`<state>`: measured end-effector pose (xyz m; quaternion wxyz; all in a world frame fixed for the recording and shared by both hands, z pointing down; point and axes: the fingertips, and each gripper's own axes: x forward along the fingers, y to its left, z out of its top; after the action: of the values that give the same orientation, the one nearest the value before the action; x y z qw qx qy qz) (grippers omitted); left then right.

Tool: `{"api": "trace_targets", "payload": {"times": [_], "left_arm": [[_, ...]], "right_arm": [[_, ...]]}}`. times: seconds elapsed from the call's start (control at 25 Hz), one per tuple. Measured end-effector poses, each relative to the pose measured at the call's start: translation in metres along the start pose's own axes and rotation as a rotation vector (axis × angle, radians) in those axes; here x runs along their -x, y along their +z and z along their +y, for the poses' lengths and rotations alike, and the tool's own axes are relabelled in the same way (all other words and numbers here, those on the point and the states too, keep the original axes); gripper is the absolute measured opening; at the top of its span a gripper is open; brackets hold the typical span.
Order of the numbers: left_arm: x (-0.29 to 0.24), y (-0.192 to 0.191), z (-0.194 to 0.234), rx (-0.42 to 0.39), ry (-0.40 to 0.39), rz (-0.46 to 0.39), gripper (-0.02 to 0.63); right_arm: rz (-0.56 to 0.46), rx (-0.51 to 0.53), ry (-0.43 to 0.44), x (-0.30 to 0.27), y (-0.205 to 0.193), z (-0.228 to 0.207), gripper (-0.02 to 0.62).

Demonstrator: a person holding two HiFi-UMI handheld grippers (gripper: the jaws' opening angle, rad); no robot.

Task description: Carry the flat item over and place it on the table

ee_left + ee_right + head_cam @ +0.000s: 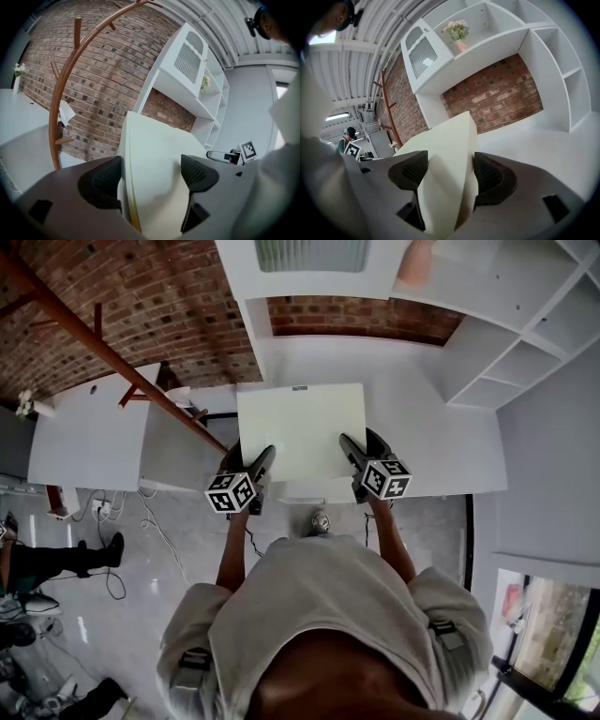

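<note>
1. A cream board (300, 427) is seen at the centre of the head view, over the white desk (441, 446); whether it touches the desk cannot be told.
2. The board's near edge is grasped at its lower left corner by the left gripper (255, 465) and at its lower right corner by the right gripper (356, 454).
3. In the left gripper view, the jaws are closed on the board's edge; in the right gripper view, the board is clamped between both jaws.
4. A wooden coat stand (112, 362) is shown at the upper left, before a brick wall (159, 296); white shelves (525, 324) are seen at the upper right.
</note>
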<state>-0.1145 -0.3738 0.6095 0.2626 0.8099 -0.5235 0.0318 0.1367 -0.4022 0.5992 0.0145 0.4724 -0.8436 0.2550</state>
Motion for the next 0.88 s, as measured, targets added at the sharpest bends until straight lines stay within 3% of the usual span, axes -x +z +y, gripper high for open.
{"api": "trace_targets", "payload": {"times": [0.4,0.88], "left_arm": [[-0.023,-0.006,0.015,0.023,0.027,0.04,0.407],[-0.048,-0.04,0.06,0.066,0.007,0.139,0.407]], "right_arm": [[0.044,-0.027,0.006,-0.026,-0.006,-0.018,0.326],[0.129,-0.098,-0.072,-0.059,-0.057,-0.031,0.324]]}}
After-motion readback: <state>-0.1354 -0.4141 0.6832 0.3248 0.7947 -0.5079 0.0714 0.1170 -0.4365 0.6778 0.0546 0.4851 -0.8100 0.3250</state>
